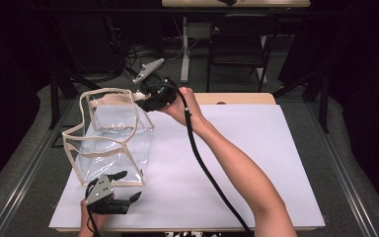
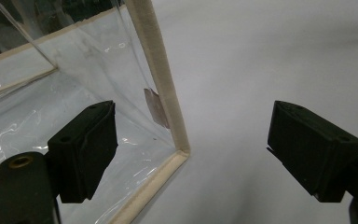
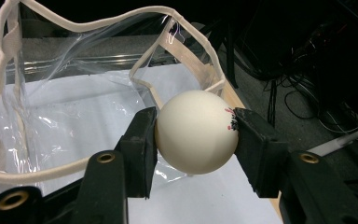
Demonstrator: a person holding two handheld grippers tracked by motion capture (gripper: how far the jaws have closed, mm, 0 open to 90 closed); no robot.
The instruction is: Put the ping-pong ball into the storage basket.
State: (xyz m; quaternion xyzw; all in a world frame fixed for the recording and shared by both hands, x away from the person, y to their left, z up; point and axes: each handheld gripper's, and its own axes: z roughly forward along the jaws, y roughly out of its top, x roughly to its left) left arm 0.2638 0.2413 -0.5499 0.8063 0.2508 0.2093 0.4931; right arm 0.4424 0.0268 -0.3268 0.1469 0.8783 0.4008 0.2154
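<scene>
I work at a table covered by a white sheet (image 1: 237, 163) that fills the middle of the high view; a strip of pale wood tabletop (image 1: 237, 98) shows along its far edge. Grey carpeted floor (image 1: 355, 163) surrounds the table at the left and right of that frame. The room behind is dark: a black folding chair (image 1: 238, 42) stands at upper centre, a white table leg (image 1: 184, 49) just left of it, and tangled cables (image 1: 128, 52) lie on the floor at upper left.

My right gripper (image 1: 145, 98), at upper centre-left of the high view, is clamped on a white ball (image 3: 196, 131). In the right gripper view the ball sits in the middle of the frame, squeezed between both black jaws, with a small red and black mark on its right side. It hangs over the open top of a clear plastic bag (image 1: 113, 143) with cream fabric edging, which stands on the sheet in the left half of the high view.

My left gripper (image 1: 128, 187), at the lower left of the high view, is released, its jaws spread wide. In the left gripper view the bag's bottom corner (image 2: 179, 151) lies between the jaws, nearer the left one, with neither pad pressing on it.
</scene>
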